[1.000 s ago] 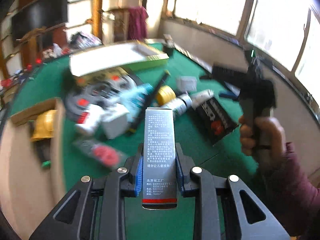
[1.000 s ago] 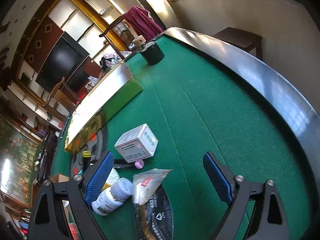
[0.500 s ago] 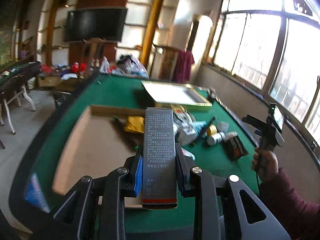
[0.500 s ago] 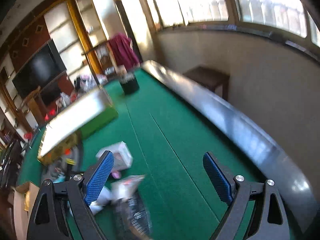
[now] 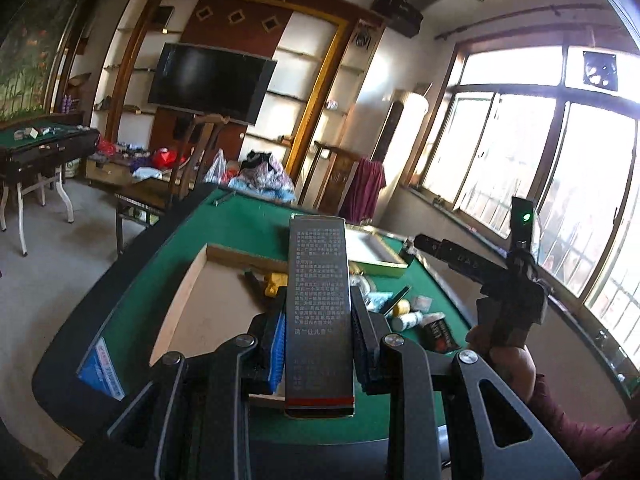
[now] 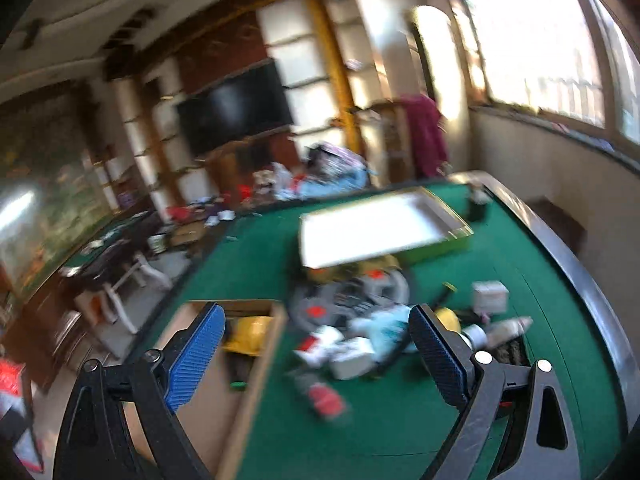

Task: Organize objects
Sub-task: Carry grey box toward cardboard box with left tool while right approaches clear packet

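Note:
My left gripper point(image 5: 318, 344) is shut on a tall grey carton point(image 5: 319, 304) with printed text and a red band, held high above the near end of the green table point(image 5: 240, 224). A shallow cardboard box point(image 5: 200, 304) with a yellow item point(image 5: 276, 283) lies below it. My right gripper point(image 6: 316, 354) is open and empty, raised over the table; it also shows in the left wrist view point(image 5: 476, 264). A pile of bottles, packets and small boxes point(image 6: 360, 332) lies mid-table, blurred in the right wrist view.
A flat white and gold tray point(image 6: 380, 228) lies at the far end of the table. A small white box point(image 6: 490, 295) and a dark cup point(image 6: 476, 206) stand near the right rail. A blue packet point(image 5: 102, 370) lies at the near left edge.
Both grippers have risen and pulled back from the table. The left view tilted up from the clutter to the room, carton still held. The right gripper swung left toward the pile and cardboard box.

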Motion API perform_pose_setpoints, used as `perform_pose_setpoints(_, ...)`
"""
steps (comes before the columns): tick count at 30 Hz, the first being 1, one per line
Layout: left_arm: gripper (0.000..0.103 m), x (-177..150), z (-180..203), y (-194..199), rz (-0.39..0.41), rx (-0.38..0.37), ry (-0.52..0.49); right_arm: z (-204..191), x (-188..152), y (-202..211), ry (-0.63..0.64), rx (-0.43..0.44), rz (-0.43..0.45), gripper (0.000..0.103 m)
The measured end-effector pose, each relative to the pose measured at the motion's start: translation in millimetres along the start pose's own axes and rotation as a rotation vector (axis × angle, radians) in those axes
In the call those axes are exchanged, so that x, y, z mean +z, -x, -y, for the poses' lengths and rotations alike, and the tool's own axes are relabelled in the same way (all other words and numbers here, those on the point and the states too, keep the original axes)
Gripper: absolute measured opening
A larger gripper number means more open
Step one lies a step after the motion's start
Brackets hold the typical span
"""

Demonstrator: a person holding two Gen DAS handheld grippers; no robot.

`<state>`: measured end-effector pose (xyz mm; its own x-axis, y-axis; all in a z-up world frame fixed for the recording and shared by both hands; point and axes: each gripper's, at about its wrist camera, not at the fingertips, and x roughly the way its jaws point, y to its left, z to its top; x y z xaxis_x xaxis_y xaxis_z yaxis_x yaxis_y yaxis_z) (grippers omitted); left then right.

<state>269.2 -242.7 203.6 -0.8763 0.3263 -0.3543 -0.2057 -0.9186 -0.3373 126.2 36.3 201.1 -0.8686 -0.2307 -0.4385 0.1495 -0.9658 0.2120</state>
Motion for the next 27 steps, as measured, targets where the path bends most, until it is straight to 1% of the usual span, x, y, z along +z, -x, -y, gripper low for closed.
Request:
perform_pose_setpoints(3,0.026,16.2,6.0,17.3,0.013,-0.041,-0.002,-32.5,25.2,36.5,0.059,0.068,0.058,0.096)
perform_pose_setpoints(6,0.026,37.4,20.3,33.9,0.023,-0.086,-0.026,-60.2,63.3,74.8,0.087,0.153,0.097,0.097)
perform_pose_setpoints(7,0.026,46.2,25.8,40.3,0.027,-0.099,-0.037,-72.1,78.1,89.4,0.118,0.169,0.12,0.098)
perform_pose_setpoints(8,0.026,55.4,33.3,47.6,0.037,-0.109,-0.054,-87.0,89.7,102.5,0.172,0.158,0.153,0.098)
perform_pose_setpoints(9,0.026,61.9,40.5,52.5,0.046,-0.115,-0.072,-103.9,96.3,116.5,0.251,0.123,0.198,0.101)
perform_pose_setpoints(10,0.026,68.8,48.9,56.9,0.048,-0.122,-0.095,-127.8,101.1,133.6,0.359,0.081,0.256,0.101)
perform_pose_setpoints(11,0.026,75.3,57.7,63.3,0.057,-0.124,-0.122,-141.8,105.3,144.4,0.403,0.115,0.258,0.101)
perform_pose_setpoints(13,0.026,83.5,69.8,72.2,0.088,-0.137,-0.147,-155.2,116.3,159.0,0.404,0.2,0.218,0.101)
perform_pose_setpoints(15,0.026,95.6,77.3,77.0,0.087,-0.186,-0.154,-160.9,129.5,171.3,0.368,0.25,0.196,0.101)
perform_pose_setpoints(17,0.026,106.7,84.2,83.8,0.093,-0.192,-0.175,-161.2,149.1,179.1,0.318,0.3,0.152,0.101)
perform_pose_setpoints(18,0.026,110.7,86.5,86.1,0.093,-0.196,-0.186,-159.4,157.9,181.1,0.293,0.312,0.131,0.101)
perform_pose_setpoints(21,0.026,122.9,89.5,98.2,0.098,-0.199,-0.222,-156.4,178.0,181.1,0.236,0.299,0.071,0.103)
perform_pose_setpoints(23,0.026,124.6,82.2,102.5,0.1,-0.203,-0.214,-156.3,180.5,176.3,0.232,0.289,0.05,0.103)
perform_pose_setpoints(24,0.026,122.2,78.9,102.4,0.103,-0.201,-0.209,-154.2,176.9,170.7,0.238,0.278,0.045,0.103)
perform_pose_setpoints(26,0.026,116.1,66.3,98.6,0.11,-0.195,-0.187,-147.8,159.5,152.1,0.248,0.256,0.03,0.103)
perform_pose_setpoints(27,0.026,112.7,57.1,93.0,0.105,-0.191,-0.168,-142.9,144.3,136.2,0.248,0.248,0.002,0.103)
